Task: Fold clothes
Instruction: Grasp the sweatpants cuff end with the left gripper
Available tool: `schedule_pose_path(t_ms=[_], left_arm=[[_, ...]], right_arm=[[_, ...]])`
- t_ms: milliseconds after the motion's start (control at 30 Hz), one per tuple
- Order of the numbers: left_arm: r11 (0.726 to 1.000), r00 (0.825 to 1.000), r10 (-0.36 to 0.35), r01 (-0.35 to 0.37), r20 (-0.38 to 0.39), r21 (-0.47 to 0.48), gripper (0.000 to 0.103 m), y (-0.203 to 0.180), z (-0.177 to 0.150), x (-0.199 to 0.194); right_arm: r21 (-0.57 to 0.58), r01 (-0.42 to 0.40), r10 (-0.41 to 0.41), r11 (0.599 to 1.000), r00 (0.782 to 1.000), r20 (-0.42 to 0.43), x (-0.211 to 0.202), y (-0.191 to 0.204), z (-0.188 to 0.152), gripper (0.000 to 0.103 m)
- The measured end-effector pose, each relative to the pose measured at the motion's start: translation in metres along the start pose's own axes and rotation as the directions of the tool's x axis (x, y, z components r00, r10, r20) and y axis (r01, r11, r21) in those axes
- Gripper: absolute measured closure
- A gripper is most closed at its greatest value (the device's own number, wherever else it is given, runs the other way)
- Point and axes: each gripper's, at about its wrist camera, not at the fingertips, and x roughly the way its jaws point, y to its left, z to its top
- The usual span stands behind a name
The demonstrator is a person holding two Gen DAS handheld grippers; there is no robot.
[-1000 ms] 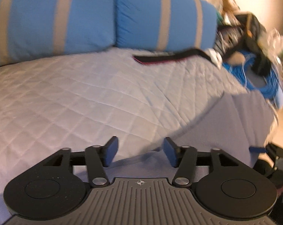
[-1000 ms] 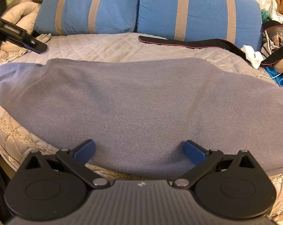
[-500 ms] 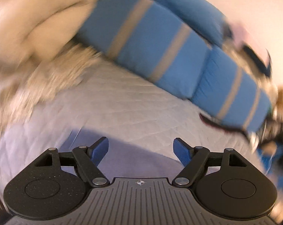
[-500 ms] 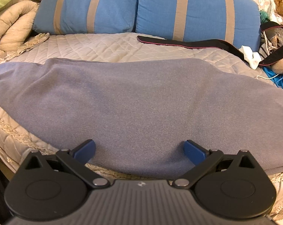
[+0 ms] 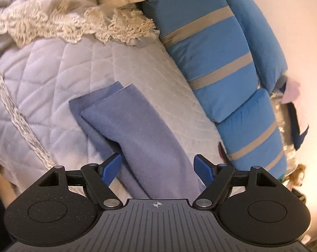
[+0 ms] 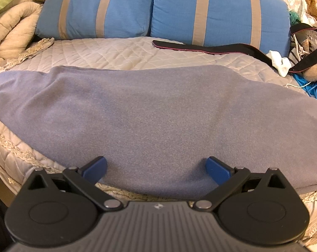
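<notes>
A grey-blue fleece cloth (image 6: 158,113) lies spread in a long band across the quilted bed (image 6: 120,56). Its left end (image 5: 137,130) shows two layers, the upper one lying slightly short of the lower. My left gripper (image 5: 158,171) hangs open just above that end, its blue pads (image 5: 111,169) on either side of the fabric, nothing gripped. At the cloth's near edge my right gripper (image 6: 156,169) is wide open and holds nothing.
Two blue pillows with tan stripes (image 6: 158,10) line the back of the bed. A black strap with a pink edge (image 6: 200,47) lies behind the cloth. Beige bedding (image 6: 9,31) is piled at the left; blue cable (image 6: 311,86) and a plush toy (image 6: 316,6) clutter the right.
My left gripper swung left and turned over the cloth's left end, and its jaws widened. The right gripper stayed nearly still; the left gripper left its view.
</notes>
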Motion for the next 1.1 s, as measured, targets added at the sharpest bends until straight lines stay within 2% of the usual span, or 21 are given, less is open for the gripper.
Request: schedule_pose_path(t_ms=[67,100,167,233,400,500,600,667,767,833,933,1100], left_arm=[[1.000,1.000,-0.018,0.018,0.005,-0.003,0.029,0.002,-0.001,0.005],[1.000,1.000,-0.020,0.020,0.007,0.003,0.032,0.004,-0.001,0.007],[0.999,0.999,0.032,-0.032,0.003,0.039,0.096,0.003,0.003,0.010],[0.992,0.995,0.095,-0.095,0.002,0.083,0.100,0.002,0.007,0.010],[0.980,0.994,0.103,-0.107,0.031,0.167,0.101,-0.001,0.010,0.001],[0.983,0.993,0.111,-0.116,0.040,0.140,0.100,0.004,0.016,-0.001],[0.986,0.992,0.119,-0.124,0.048,0.113,0.094,0.008,0.022,-0.002],[0.987,0.991,0.125,-0.130,0.054,0.096,0.072,0.011,0.026,-0.003],[0.988,0.989,0.134,-0.138,0.062,0.068,0.070,0.016,0.032,-0.004],[0.988,0.988,0.139,-0.143,0.067,0.050,0.072,0.019,0.036,-0.005],[0.988,0.986,0.148,-0.150,0.075,0.023,0.101,0.024,0.042,-0.007],[0.974,0.979,0.176,-0.189,0.101,0.129,0.101,0.008,0.045,-0.015]], right_arm=[[0.002,0.001,-0.001,1.000,1.000,0.002,0.000,0.000,0.000,0.000],[0.001,0.003,-0.003,1.000,1.000,0.002,0.000,0.001,0.000,0.000],[0.005,0.003,-0.003,1.000,1.000,0.002,0.000,0.001,0.000,0.000],[0.008,0.003,-0.003,1.000,1.000,0.003,0.000,0.001,0.000,0.000],[0.005,0.004,-0.004,1.000,1.000,0.004,0.000,0.001,0.000,0.000],[0.003,0.003,-0.003,1.000,1.000,0.005,0.000,0.001,0.000,0.000],[0.002,0.004,-0.004,1.000,1.000,0.005,0.000,0.001,0.000,0.000],[0.001,0.004,-0.004,1.000,1.000,0.005,0.000,0.001,-0.001,0.000],[0.002,0.006,-0.006,1.000,1.000,0.007,0.000,0.002,-0.001,0.000],[0.005,0.009,-0.009,1.000,1.000,0.005,0.001,0.004,0.001,0.000],[0.007,0.011,-0.011,1.000,1.000,0.006,0.001,0.005,0.000,0.000],[0.004,0.013,-0.013,1.000,1.000,0.007,0.000,0.006,0.000,0.000]])
